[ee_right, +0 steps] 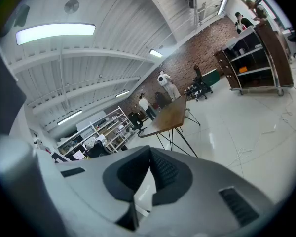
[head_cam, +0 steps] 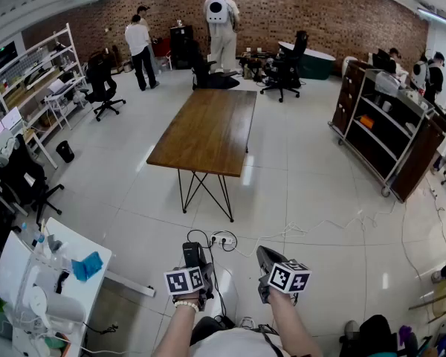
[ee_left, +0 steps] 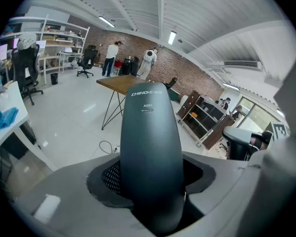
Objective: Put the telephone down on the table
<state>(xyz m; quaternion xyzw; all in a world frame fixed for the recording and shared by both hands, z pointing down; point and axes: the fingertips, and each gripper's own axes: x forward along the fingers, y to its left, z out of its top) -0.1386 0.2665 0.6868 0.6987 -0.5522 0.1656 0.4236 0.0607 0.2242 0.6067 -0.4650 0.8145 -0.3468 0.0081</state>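
A dark grey telephone handset [ee_left: 150, 132] stands up between the jaws of my left gripper [ee_left: 150, 179], which is shut on its lower end. In the head view the telephone [head_cam: 190, 254] sticks forward out of the left gripper [head_cam: 193, 268], low and just left of centre. My right gripper [head_cam: 264, 262] is held beside it on the right; its black pads [ee_right: 163, 169] meet, with nothing between them. The long brown wooden table [head_cam: 208, 129] on black wire legs stands some way ahead on the white tiled floor. It also shows as the table [ee_left: 121, 83] and the table [ee_right: 170, 117] in the two gripper views.
A white desk [head_cam: 52, 274] with a blue cloth [head_cam: 87, 266] is at my lower left. A power strip and cables [head_cam: 223, 239] lie on the floor between me and the table. A dark shelf cart [head_cam: 386, 132] stands at right. People and office chairs are by the far brick wall.
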